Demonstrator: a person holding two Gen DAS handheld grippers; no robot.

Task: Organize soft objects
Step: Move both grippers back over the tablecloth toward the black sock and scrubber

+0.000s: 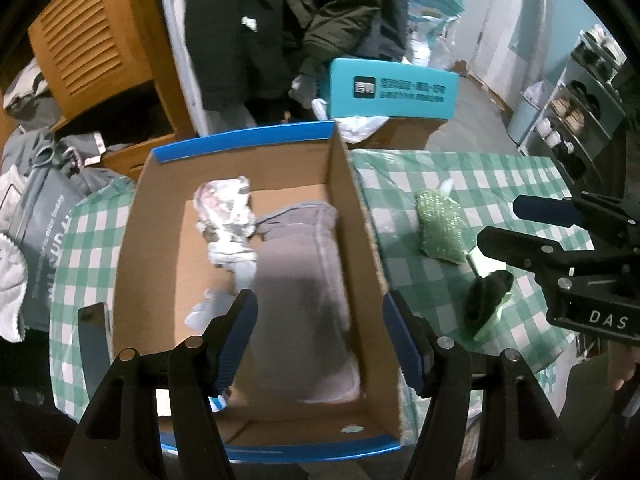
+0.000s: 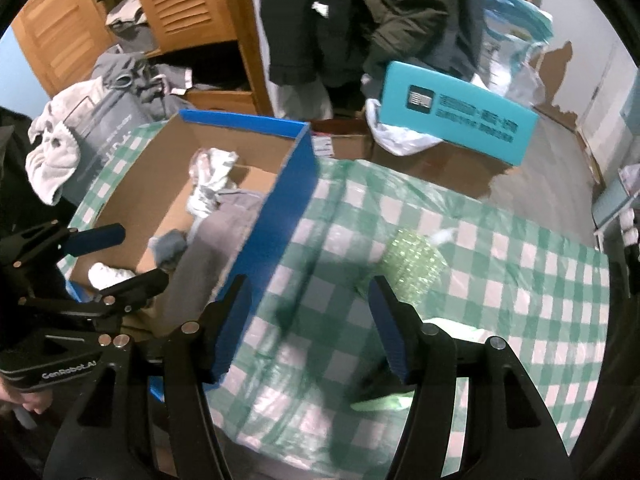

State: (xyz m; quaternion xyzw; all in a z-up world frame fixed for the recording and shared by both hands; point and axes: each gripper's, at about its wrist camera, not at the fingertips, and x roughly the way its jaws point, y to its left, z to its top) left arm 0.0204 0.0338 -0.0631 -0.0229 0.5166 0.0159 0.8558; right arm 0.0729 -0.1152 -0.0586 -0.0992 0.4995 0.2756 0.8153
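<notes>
Jaws apart; dark sock (image 2: 384, 390) blurred, half hidden.

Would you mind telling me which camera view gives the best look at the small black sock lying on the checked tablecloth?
The left wrist view: the small black sock lies in plain sight beside the green sparkly sponge. The right wrist view shows only a dark blurred patch low in the frame, partly behind the right gripper's finger.

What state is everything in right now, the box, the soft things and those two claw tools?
Cardboard box: open, holding cloths.
Gray cloth: lying in box.
White rag: crumpled in box.
Green sponge: on tablecloth, outside box.
Dark sock: on tablecloth.
Left gripper: open, empty.
Right gripper: open, empty.
</notes>
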